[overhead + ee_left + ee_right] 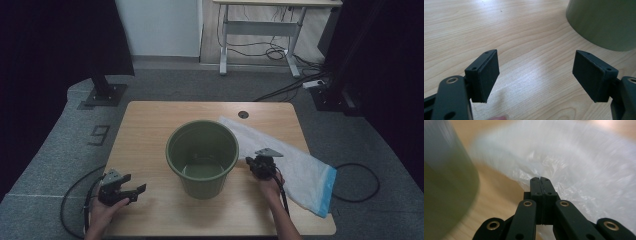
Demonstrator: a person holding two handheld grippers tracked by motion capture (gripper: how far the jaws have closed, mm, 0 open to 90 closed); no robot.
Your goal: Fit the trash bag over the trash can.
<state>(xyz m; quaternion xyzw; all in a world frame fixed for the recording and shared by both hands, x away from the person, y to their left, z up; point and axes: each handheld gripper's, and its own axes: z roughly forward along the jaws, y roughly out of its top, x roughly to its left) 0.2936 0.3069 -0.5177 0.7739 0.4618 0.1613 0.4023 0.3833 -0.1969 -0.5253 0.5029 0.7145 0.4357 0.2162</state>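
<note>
An empty olive-green bucket (202,155) stands upright in the middle of the wooden table (150,130). To its right lies a clear plastic bag (300,170) with a blue edge, flat on the table. My right gripper (249,161) is beside the bucket's right wall, at the bag's left edge. In the right gripper view its jaws (540,179) are pressed together, and the crinkled bag (586,170) bunches at their tips, with the bucket (444,190) blurred at the left. My left gripper (134,183) rests at the table's front left, open and holding nothing (536,72), with the bucket (604,22) ahead on its right.
A round cable hole (243,114) sits near the table's far edge. Beyond the table are a white desk frame (260,30) with loose cables, a black stand base (105,94) at left and dark curtains on both sides. Cables trail on the carpet by both front corners.
</note>
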